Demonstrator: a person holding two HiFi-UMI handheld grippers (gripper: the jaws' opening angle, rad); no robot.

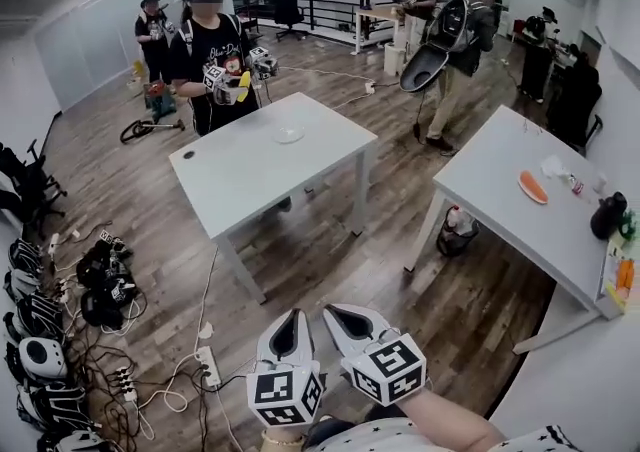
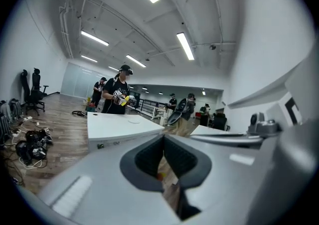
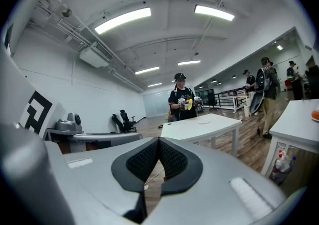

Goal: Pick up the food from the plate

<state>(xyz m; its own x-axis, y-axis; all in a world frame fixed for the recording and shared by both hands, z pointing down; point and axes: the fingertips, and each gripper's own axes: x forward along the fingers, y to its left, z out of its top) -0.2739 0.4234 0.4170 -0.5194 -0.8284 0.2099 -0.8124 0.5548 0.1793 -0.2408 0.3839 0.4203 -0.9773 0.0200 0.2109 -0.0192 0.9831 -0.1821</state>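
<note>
An orange piece of food [image 1: 532, 187] lies on the white table [image 1: 500, 180] at the right; its edge shows as an orange spot [image 3: 315, 115] in the right gripper view. A pale plate [image 1: 289, 136] sits on the middle table [image 1: 250, 170], and I cannot tell whether anything is on it. My left gripper [image 1: 292, 318] and right gripper [image 1: 335, 314] hang side by side low over the wooden floor, far from both tables. Both are shut with nothing between the pads, tips meeting in the left gripper view [image 2: 163, 137] and the right gripper view [image 3: 159, 141].
A person [image 1: 210, 50] behind the middle table holds two grippers and a yellow object [image 1: 243, 86]. Other people stand farther back. Cables, a power strip [image 1: 208, 365] and helmets [image 1: 40, 360] litter the floor at left. A black kettle [image 1: 606, 215] and small items stand on the right table.
</note>
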